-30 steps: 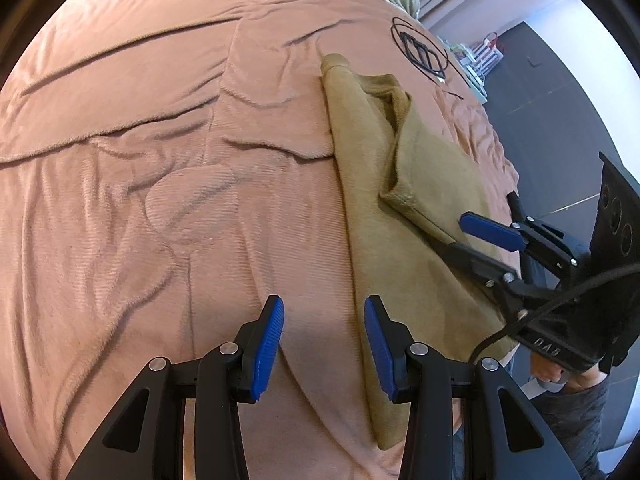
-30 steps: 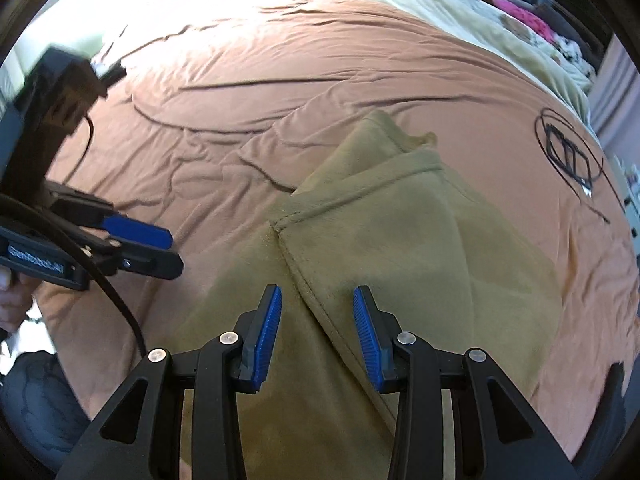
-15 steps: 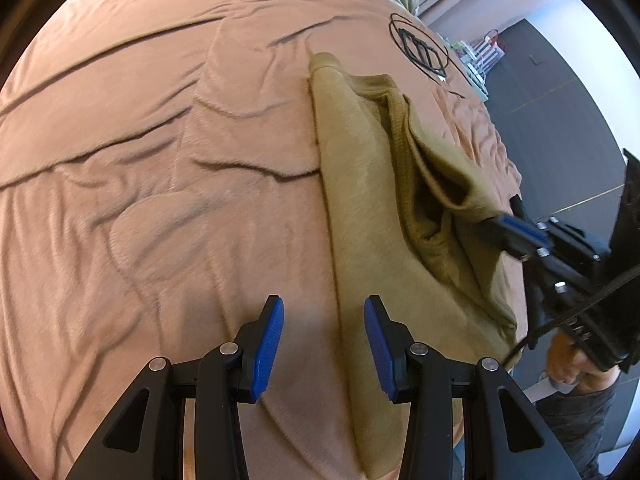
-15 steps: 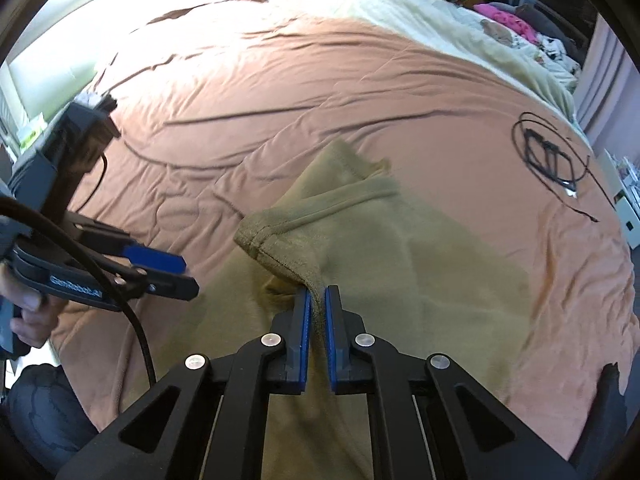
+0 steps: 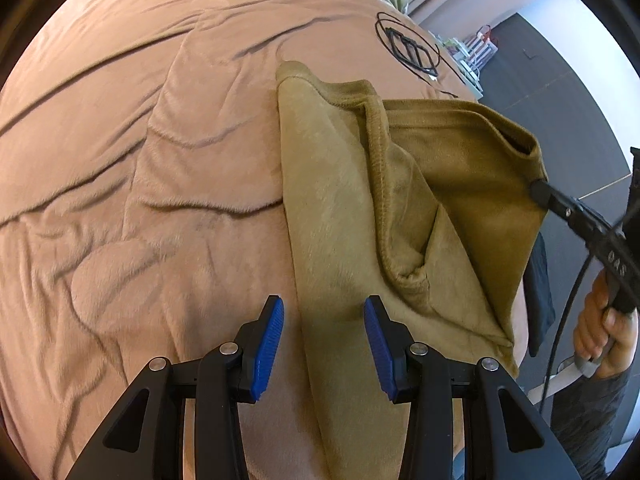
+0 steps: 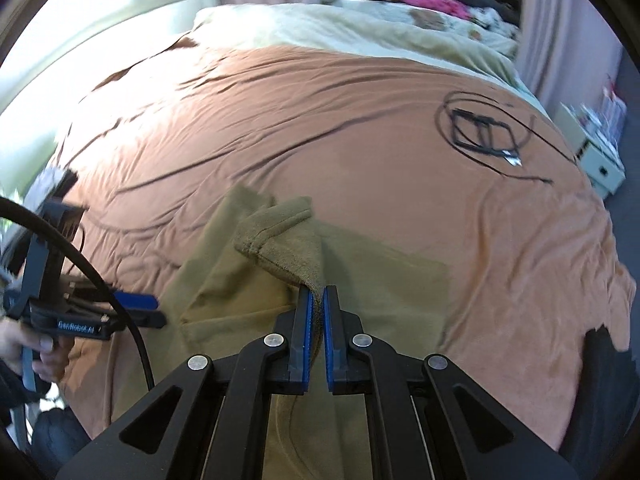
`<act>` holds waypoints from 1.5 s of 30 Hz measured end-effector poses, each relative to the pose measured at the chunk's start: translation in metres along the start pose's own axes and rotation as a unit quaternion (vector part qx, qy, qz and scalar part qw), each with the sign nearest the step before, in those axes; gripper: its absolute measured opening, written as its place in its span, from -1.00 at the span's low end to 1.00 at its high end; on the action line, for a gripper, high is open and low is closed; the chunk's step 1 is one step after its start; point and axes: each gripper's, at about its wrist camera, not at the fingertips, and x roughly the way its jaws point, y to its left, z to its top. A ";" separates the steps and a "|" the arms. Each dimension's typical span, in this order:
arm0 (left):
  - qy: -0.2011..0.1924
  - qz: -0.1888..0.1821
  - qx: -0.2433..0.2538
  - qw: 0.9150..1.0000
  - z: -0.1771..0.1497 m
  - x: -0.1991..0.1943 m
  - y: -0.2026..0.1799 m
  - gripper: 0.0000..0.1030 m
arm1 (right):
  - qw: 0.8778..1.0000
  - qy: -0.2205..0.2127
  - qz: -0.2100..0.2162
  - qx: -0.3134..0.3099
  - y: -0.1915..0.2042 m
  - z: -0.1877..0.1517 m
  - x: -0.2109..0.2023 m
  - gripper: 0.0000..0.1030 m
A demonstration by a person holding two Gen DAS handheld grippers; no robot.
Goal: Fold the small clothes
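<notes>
the right gripper (image 6: 316, 296) is pinching the hemmed edge of the soft olive-tan fleece garment (image 5: 344, 216), holding that flap raised off the rumpled brown plush bed cover (image 5: 152, 184); the left gripper (image 5: 324, 320) is hovering with jaws spread over the garment's near edge, touching nothing

Both fisheye views look steeply down along their own fingers (image 5: 272, 336) at the bed (image 5: 160, 160), close above it. The 2 share the olive garment (image 6: 380, 276) and coiled cable (image 5: 408, 50); each catches the other gripper at its edge.
</notes>
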 end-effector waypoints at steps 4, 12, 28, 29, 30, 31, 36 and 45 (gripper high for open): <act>0.000 0.003 0.003 1.000 0.007 0.004 -0.001 -0.15 | 0.999 0.001 0.007 0.038 -0.026 0.003 0.012 -0.97; -0.002 0.007 0.001 1.000 0.015 0.008 0.001 -0.15 | 0.992 0.014 0.012 0.121 -0.073 -0.002 0.047 -0.98; 0.003 0.006 -0.002 1.000 0.016 0.015 0.005 -0.15 | 0.962 0.019 0.111 0.248 -0.124 -0.019 0.092 -0.04; 0.003 0.006 -0.002 1.000 0.017 0.015 0.005 -0.15 | 0.959 0.018 0.118 0.257 -0.128 -0.019 0.095 -0.05; 0.003 0.006 -0.002 1.000 0.016 0.015 0.005 -0.15 | 0.957 0.018 0.122 0.263 -0.132 -0.020 0.098 -0.12; 0.003 0.006 -0.002 1.000 0.017 0.015 0.005 -0.15 | 0.955 0.020 0.126 0.269 -0.134 -0.020 0.101 -0.16; 0.003 0.005 -0.007 1.000 0.020 0.016 0.007 -0.15 | 0.944 0.040 0.131 0.300 -0.149 -0.020 0.115 -0.89; -0.010 -0.002 -0.014 1.000 0.025 0.012 0.008 -0.15 | 0.954 0.003 0.093 0.284 -0.147 -0.018 0.075 -1.00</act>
